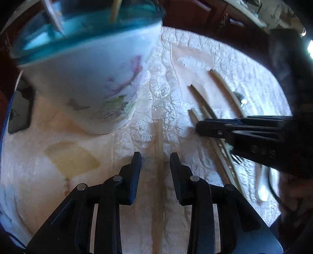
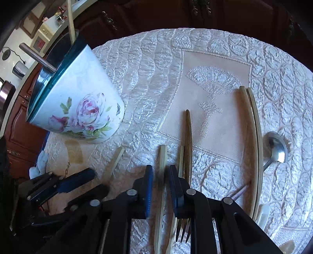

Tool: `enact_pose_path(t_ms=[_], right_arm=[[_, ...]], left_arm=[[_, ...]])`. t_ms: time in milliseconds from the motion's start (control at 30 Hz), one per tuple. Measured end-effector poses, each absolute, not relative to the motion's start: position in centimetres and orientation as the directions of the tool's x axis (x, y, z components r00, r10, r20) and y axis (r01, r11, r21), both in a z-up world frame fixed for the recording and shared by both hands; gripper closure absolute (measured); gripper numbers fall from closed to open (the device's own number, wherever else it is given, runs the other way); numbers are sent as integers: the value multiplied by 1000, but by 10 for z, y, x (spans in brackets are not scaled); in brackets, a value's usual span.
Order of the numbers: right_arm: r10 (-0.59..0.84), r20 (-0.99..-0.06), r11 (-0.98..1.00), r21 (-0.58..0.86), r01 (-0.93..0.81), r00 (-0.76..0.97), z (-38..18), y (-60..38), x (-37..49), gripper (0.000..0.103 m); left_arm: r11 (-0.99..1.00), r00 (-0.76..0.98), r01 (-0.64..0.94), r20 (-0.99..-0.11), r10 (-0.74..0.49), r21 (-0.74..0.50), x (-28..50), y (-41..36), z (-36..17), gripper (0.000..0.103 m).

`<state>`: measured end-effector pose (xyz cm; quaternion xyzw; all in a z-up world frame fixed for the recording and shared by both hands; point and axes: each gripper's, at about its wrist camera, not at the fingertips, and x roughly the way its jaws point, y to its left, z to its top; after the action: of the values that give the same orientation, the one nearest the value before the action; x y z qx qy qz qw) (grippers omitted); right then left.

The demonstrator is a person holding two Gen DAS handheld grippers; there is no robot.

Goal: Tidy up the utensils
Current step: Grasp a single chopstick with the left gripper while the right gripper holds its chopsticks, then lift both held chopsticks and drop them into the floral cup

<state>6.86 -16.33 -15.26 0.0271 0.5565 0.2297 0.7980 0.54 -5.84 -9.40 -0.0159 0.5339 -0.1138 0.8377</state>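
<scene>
A white flowered pot with a blue rim (image 1: 88, 78) (image 2: 78, 101) stands on the quilted tablecloth and holds a few utensils. My left gripper (image 1: 155, 158) is open, its fingers on either side of a pale chopstick (image 1: 160, 140) lying on the cloth. My right gripper (image 2: 159, 169) has its fingers close around another pale chopstick (image 2: 162, 156); I cannot tell if they pinch it. It also shows in the left wrist view (image 1: 199, 128). More chopsticks (image 2: 252, 136), a dark-handled fork (image 2: 187, 132) and a steel spoon (image 2: 277, 150) lie to the right.
The tablecloth (image 2: 156, 68) covers a round table with dark wood cabinets (image 2: 137, 17) beyond its far edge. A yellowish stain (image 1: 70, 158) marks the cloth near the pot. A white plastic utensil (image 2: 263, 215) lies at the right.
</scene>
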Motion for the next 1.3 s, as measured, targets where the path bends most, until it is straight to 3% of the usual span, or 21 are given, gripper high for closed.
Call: enact_pose_path(t_ms=[67, 100, 133, 367, 700, 967, 1300], right_arm=[[411, -870, 887, 312, -340, 273, -150, -167, 66, 96], [416, -866, 885, 317, -340, 276, -148, -170, 64, 96], [422, -860, 884, 320, -341, 287, -144, -172, 63, 96], [494, -793, 851, 357, -385, 357, -91, -188, 44, 97], [582, -660, 804, 380, -457, 476, -1, -206, 4, 98], [623, -574, 777, 376, -505, 531, 56, -212, -5, 98], [623, -460, 781, 329, -530, 633, 125, -189, 16, 98]], left_arm=[[973, 416, 188, -887, -200, -131, 9, -61, -94, 78], [972, 416, 194, -886, -203, -131, 11, -62, -94, 92], [969, 408, 197, -887, -217, -146, 12, -61, -93, 98], [935, 429, 177, -831, -353, -306, -6, -22, -51, 99], [902, 578, 218, -695, -426, -372, -55, 31, 47, 99], [902, 685, 238, -597, -418, -359, -68, 49, 112, 99], [949, 844, 152, -463, -271, -277, -35, 75, 170, 98]])
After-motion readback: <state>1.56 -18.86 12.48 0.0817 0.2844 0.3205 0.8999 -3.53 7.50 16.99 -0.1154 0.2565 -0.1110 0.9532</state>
